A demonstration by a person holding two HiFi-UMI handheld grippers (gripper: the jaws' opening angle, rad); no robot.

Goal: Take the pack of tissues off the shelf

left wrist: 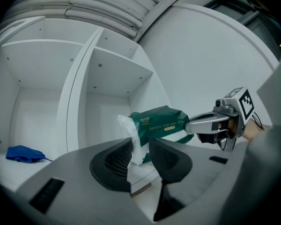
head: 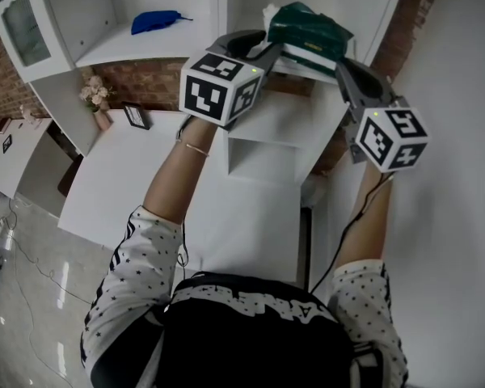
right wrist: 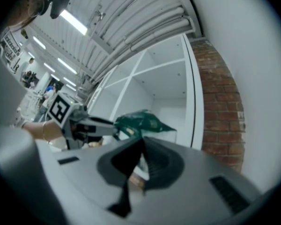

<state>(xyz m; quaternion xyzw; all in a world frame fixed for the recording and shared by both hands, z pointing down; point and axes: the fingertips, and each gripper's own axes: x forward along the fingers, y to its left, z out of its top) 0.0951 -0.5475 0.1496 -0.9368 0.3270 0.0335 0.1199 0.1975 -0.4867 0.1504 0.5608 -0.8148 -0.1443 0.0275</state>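
Left hand-held gripper (left wrist: pixel 140 146) is pinching the pack of tissues (left wrist: pixel 161 121) by its white end; right hand-held gripper (right wrist: pixel 142 139) is clamping the other; clearing the front edge of the shelf (head: pixel 113 51) is apparently remaining.

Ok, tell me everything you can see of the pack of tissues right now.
The pack of tissues is a dark green soft plastic packet with pale print, and its white end is crumpled. It lies lengthwise at the front of the white shelf unit. The left gripper pinches the white end; the shut right gripper's tips meet the opposite end.
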